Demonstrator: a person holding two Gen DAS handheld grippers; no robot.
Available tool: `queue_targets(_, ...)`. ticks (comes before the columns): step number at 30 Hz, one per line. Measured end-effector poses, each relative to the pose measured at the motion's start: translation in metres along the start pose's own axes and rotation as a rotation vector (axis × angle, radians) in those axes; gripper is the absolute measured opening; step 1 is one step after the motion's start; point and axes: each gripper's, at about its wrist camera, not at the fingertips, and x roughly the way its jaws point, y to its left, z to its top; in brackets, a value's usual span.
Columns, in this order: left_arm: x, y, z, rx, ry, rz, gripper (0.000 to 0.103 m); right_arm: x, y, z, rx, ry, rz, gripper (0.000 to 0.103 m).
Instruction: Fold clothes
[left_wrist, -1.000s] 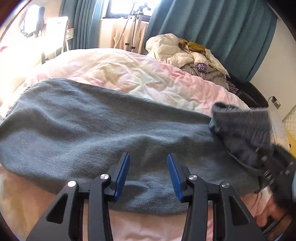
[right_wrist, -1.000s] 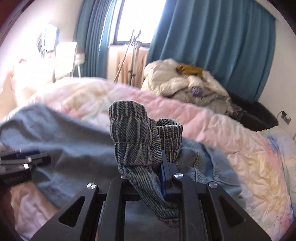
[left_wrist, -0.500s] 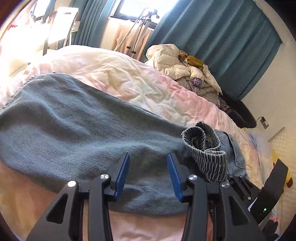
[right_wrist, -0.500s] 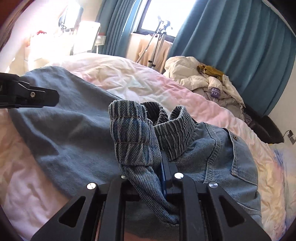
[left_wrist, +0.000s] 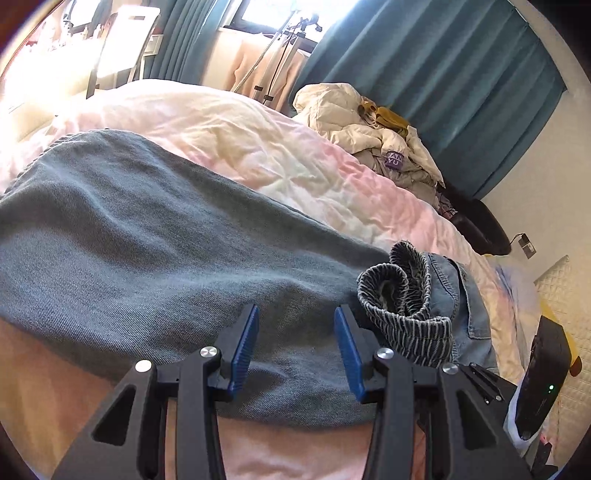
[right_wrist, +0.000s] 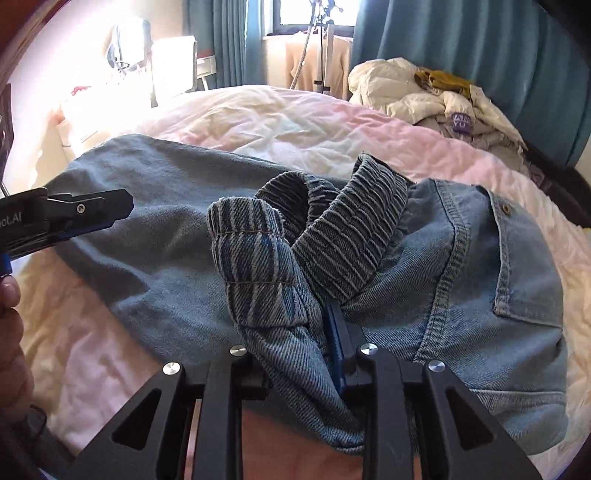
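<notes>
Two grippers are seen over the jeans (right_wrist: 155, 236), which are spread flat across the pink quilt (left_wrist: 303, 158). The right gripper (right_wrist: 317, 332) is clamped on the bunched, ribbed waistband (right_wrist: 258, 258), which is held up above the rest of the jeans. The left gripper (left_wrist: 295, 347) is held wide apart just above the jeans' near edge, with nothing between its blue pads (left_wrist: 243, 343), beside the waistband.

A crumpled cream puffer jacket (left_wrist: 373, 129) is seen heaped beyond the wrinkled pink-and-white quilt (left_wrist: 258, 147), before teal curtains (left_wrist: 461, 74).
</notes>
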Motion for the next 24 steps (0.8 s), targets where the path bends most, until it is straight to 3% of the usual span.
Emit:
queue_targets(3,0.0,-0.005,-0.001,0.008,-0.002,-0.02,0.044,-0.01,-0.001,-0.004,0.009,0.004,0.044,0.04)
queue_targets(4,0.0,-0.007,-0.001,0.016,0.0,-0.021,0.044,-0.013,0.001,-0.005,0.009,0.002,0.079,0.052)
queue_targets(5,0.001,-0.01,-0.002,0.024,0.001,-0.021,0.044,-0.017,0.003,-0.006,0.006,-0.004,0.115,0.071)
queue_targets(6,0.001,-0.011,-0.003,0.034,0.003,-0.017,0.044,-0.022,0.007,-0.005,-0.004,-0.016,0.141,0.076)
queue_targets(9,0.005,-0.015,-0.004,0.052,0.015,-0.015,0.044,-0.044,0.016,-0.003,-0.033,-0.077,0.162,0.075)
queue_targets(12,0.012,-0.019,-0.002,0.073,0.046,-0.019,0.044,-0.048,0.003,0.001,0.03,-0.1,0.178,0.072)
queue_targets(19,0.041,-0.038,0.016,0.198,0.075,0.055,0.044,-0.044,-0.039,0.01,0.226,-0.119,0.191,0.045)
queue_targets(24,0.075,-0.051,0.026,0.311,0.139,0.042,0.044,0.014,-0.025,0.001,0.179,0.072,0.12,0.044)
